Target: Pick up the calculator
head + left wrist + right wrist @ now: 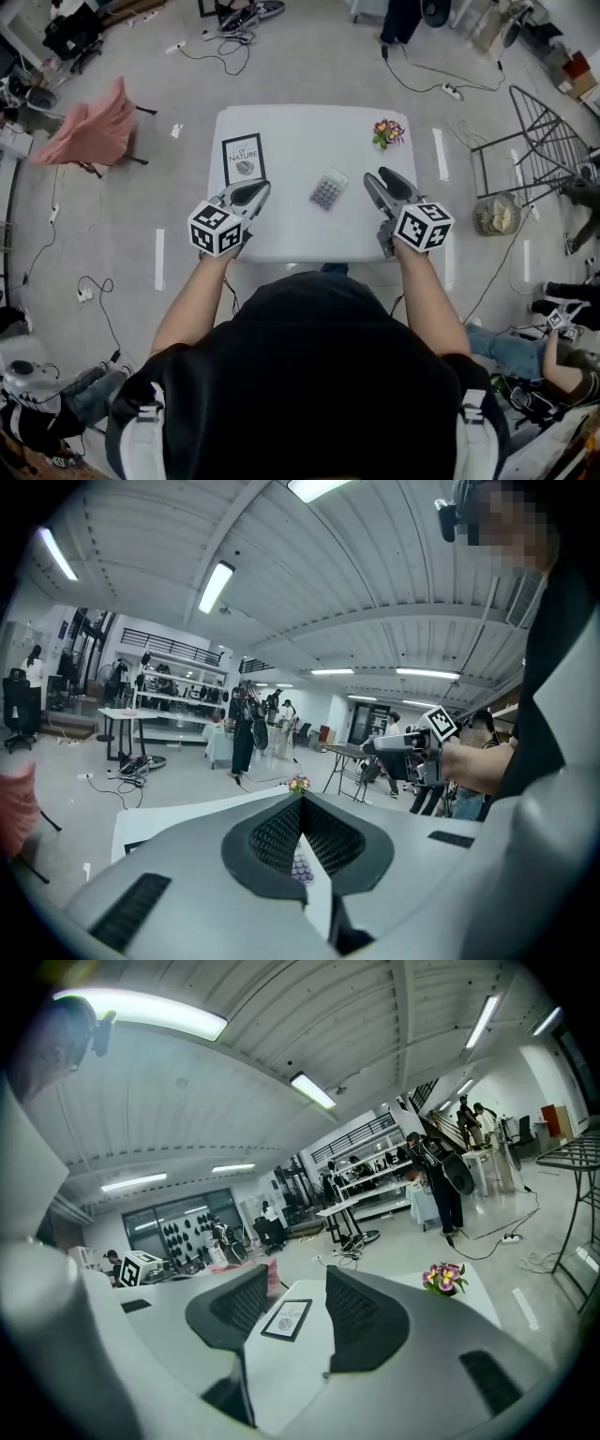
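Now the calculator [329,190] lies on the counter [291,234] between the tools, nearer the right tool [379,177], jaws apart and empty, than the left tool [261,190], jaws together.

The table [300,234] is white; the calculator [329,189] is grey with a grid of pale lilac keys. The card [244,159] at ten o'clock is black-bordered with a white face, and the flowers [388,132] at one o'clock are pink and yellow over green. The left gripper [253,192] and right gripper [380,178] are grey with dark meshed pads and black-and-white marker cubes.
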The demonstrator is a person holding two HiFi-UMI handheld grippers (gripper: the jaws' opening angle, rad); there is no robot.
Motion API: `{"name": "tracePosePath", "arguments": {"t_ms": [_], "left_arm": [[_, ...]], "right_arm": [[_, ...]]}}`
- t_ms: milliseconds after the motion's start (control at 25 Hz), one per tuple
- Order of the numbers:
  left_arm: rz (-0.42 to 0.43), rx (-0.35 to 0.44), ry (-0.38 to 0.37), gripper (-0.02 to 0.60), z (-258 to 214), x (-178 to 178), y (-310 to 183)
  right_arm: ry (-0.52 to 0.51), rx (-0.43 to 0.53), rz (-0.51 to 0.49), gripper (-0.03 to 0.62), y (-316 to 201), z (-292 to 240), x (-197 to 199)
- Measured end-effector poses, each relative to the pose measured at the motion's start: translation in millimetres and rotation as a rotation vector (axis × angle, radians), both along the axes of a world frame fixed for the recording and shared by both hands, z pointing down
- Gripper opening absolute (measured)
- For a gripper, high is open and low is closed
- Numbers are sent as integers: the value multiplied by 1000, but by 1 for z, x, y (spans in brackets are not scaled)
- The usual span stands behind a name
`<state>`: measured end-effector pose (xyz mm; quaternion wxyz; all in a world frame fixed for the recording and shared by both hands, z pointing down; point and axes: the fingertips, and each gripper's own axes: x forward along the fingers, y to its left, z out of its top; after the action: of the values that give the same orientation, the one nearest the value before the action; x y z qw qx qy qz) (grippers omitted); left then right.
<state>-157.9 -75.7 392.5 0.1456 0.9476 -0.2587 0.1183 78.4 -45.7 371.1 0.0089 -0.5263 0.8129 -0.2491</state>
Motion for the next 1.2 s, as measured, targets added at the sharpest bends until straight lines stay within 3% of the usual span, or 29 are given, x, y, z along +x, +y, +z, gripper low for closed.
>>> {"name": "tracePosePath", "arguments": {"t_ms": [480,1200], "left_arm": [[-26,-32,1,17,3,60,-67],[-58,-72,-18,17,29,96,-115]], "right_arm": [[-20,-38,-33,218,-79,11,57],[-48,-119,-89,233,-129,43,91]]}}
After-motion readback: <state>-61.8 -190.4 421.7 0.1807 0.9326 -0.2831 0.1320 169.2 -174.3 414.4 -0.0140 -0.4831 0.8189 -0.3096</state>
